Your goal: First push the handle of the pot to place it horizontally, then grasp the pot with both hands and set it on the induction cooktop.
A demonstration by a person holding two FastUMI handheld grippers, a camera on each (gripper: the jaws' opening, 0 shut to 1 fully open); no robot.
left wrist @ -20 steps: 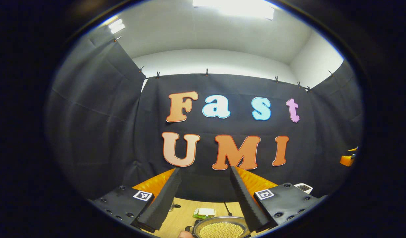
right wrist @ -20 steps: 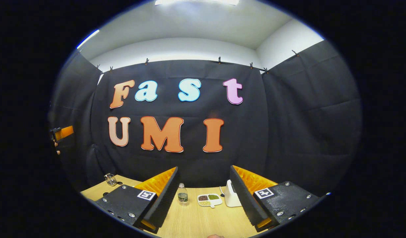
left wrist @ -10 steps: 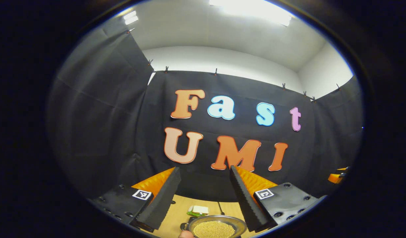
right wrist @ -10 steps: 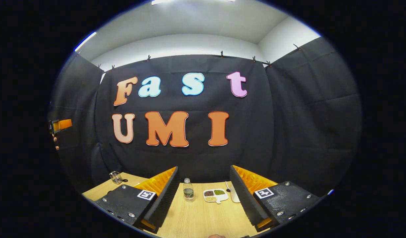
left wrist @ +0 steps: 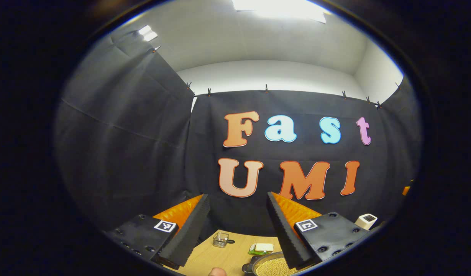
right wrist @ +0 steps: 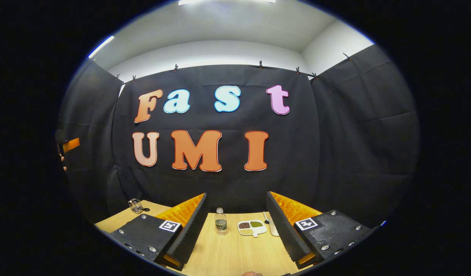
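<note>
We're holding the left tool (left wrist: 237, 226) up above the desk (left wrist: 204, 258), fingers spread wide and gripping nothing. The pot (left wrist: 271, 266) of yellow grains is sitting low under its right finger, with a small glass cup (left wrist: 220, 240) farther back. We're also keeping the right tool (right wrist: 235, 226) wide apart and empty, pointing past a bottle (right wrist: 220, 221) and a divided dish (right wrist: 252, 227).

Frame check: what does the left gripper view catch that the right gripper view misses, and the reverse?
Left gripper view: the pot of yellow beans, low beside the left gripper's open fingers. Right gripper view: a bottle and a divided dish, between the right gripper's open fingers. Both: the wooden table and a small glass mug.
</note>
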